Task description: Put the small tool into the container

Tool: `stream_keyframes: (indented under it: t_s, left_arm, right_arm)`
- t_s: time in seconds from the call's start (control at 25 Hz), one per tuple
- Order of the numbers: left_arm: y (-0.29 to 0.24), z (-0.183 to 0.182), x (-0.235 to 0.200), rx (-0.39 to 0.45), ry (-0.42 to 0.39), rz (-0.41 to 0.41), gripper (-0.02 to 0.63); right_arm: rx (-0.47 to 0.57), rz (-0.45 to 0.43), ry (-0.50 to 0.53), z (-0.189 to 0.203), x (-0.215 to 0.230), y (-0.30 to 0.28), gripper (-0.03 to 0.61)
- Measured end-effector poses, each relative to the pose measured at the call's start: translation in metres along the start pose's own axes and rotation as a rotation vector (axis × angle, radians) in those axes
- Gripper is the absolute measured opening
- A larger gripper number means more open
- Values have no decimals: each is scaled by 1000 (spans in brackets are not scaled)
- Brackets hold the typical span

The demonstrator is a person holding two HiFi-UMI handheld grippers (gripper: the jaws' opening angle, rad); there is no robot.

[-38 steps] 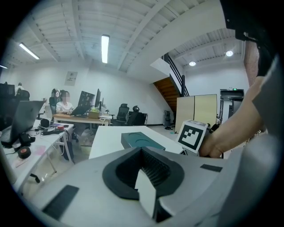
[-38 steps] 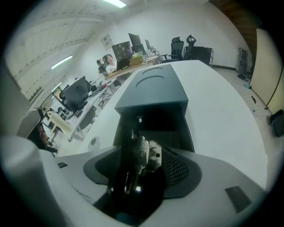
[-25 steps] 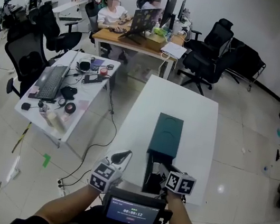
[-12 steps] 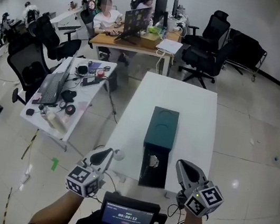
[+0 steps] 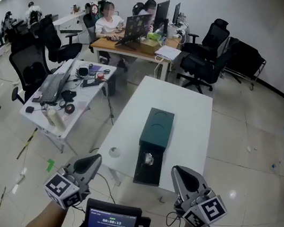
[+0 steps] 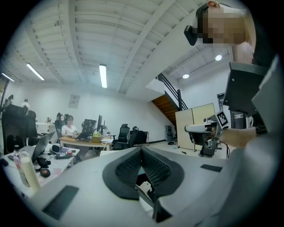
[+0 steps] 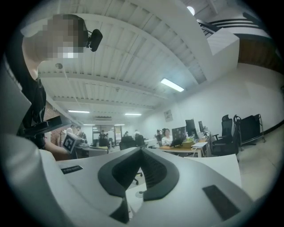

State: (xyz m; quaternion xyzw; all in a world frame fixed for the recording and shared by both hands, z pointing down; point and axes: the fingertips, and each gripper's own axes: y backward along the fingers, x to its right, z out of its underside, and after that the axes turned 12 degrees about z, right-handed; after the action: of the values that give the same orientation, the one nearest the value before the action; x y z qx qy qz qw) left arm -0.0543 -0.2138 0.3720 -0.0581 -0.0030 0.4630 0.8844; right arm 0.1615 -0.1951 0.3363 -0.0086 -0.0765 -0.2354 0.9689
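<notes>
A dark green container [image 5: 157, 128] lies along the middle of the white table [image 5: 195, 119]. Its black drawer [image 5: 148, 175] is pulled out toward me. The small tool [image 5: 148, 159], a shiny metal piece, lies inside the drawer near its far end. My left gripper [image 5: 96, 157] [image 6: 142, 150] is shut and empty, held in the air left of the drawer. My right gripper [image 5: 175, 170] [image 7: 142, 150] is also shut and empty, level and to the right of the drawer. Neither touches the container.
A small white disc [image 5: 115, 152] lies on the table left of the drawer. A cluttered desk [image 5: 53, 89] stands at the left. Office chairs [image 5: 203, 61] and a wooden desk [image 5: 138, 44] with seated people are beyond. A screen device [image 5: 111, 221] hangs at my chest.
Both grippers have pulled back from the container and risen. The right gripper left the drawer and its jaws closed. The small tool now lies uncovered in the drawer.
</notes>
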Motion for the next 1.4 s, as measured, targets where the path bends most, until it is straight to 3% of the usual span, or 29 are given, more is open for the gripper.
stream_keyframes:
  t_s: [0.12, 0.28, 0.4, 0.52, 0.76, 1.0, 1.4]
  left_arm:
    - [45, -9, 20, 23, -24, 15, 9]
    - [127, -6, 31, 64, 9, -22, 9]
    - [197, -1, 51, 71, -3, 13, 9]
    - [267, 11, 72, 67, -19, 41, 9]
    - [371, 47, 115, 66, 49, 88, 9]
    - [423, 52, 169, 76, 48, 159, 9]
    - [456, 32, 275, 110, -37, 203, 9]
  right_arm:
    - [33, 11, -3, -12, -44, 24, 5]
    - [49, 27, -12, -12, -128, 53, 5]
    - [58, 37, -21, -8, -199, 78, 5]
    - [77, 73, -16, -4, -261, 109, 5]
    - [63, 138, 37, 13, -365, 175, 5]
    - [57, 194, 65, 10, -423, 241, 5]
    - [101, 212, 85, 2, -451, 354, 5]
